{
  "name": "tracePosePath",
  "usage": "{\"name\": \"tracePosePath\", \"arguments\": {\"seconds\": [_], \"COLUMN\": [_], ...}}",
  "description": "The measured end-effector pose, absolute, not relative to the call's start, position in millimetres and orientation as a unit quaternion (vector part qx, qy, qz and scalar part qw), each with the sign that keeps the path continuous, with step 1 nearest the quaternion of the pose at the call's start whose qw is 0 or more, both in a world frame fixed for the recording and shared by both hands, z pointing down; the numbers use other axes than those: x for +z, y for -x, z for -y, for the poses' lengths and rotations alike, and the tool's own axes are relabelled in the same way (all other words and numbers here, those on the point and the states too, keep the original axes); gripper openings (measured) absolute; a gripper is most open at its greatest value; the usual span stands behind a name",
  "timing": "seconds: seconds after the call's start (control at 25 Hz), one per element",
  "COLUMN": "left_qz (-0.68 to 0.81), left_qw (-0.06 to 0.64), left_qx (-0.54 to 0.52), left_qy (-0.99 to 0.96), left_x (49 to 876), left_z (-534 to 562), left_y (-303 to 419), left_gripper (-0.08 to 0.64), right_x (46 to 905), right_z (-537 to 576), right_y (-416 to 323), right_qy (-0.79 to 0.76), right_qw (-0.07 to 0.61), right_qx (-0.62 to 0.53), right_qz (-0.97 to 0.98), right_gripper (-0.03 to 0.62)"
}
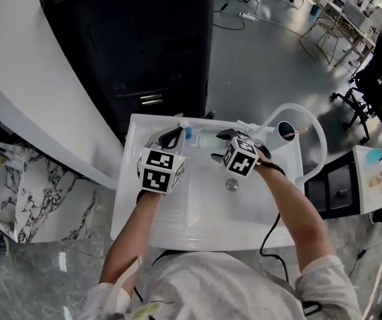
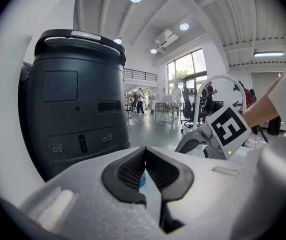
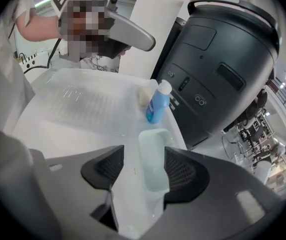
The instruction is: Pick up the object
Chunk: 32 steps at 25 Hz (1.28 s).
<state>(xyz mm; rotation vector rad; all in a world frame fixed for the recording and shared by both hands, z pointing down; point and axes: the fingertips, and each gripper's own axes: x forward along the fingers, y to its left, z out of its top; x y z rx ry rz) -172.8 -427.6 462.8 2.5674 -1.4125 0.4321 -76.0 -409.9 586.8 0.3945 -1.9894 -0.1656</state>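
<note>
A small blue bottle [image 3: 157,104] with a white cap stands upright on the back ledge of the white sink [image 1: 177,212]. In the head view the bottle [image 1: 188,133] sits just right of my left gripper [image 1: 176,136]. The left gripper's [image 2: 143,159] pads meet, and only a sliver of blue shows through the slit below them. In the right gripper view it hovers above the bottle without touching it. My right gripper [image 3: 143,169] is open, and a pale rectangular dish [image 3: 152,159] lies between its pads without touching either.
A tall black machine [image 1: 137,52] stands right behind the sink. A white arched faucet [image 1: 304,115] and a cup [image 1: 285,131] occupy the back right corner. A yellowish lump [image 3: 143,96] lies beside the bottle. The drain [image 1: 231,185] is in the basin.
</note>
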Motion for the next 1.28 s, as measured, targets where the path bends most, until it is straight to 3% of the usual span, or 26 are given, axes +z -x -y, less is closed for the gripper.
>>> {"name": "tracePosePath", "arguments": {"seconds": [0.52, 0.68, 0.88, 1.08, 1.28], "left_qz": [0.473, 0.474, 0.475, 0.477, 0.477], "left_qw": [0.093, 0.094, 0.095, 0.096, 0.094], "left_qx": [0.160, 0.161, 0.163, 0.166, 0.170], "left_qy": [-0.861, -0.861, -0.860, -0.858, -0.857], "left_x": [473, 475, 476, 479, 482], "left_z": [436, 438, 439, 440, 439], "left_y": [188, 191, 193, 196, 197], "left_gripper": [0.000, 0.000, 0.000, 0.000, 0.000], "right_x": [624, 628, 636, 638, 641], "right_z": [419, 422, 419, 419, 417], "right_y": [81, 80, 78, 75, 74], "right_qy": [-0.141, -0.137, -0.128, -0.123, -0.113], "right_qw": [0.552, 0.560, 0.569, 0.574, 0.580], "right_qx": [-0.059, -0.062, -0.060, -0.068, -0.076], "right_qz": [0.819, 0.815, 0.810, 0.806, 0.803], "right_gripper": [0.192, 0.142, 0.128, 0.052, 0.029]}}
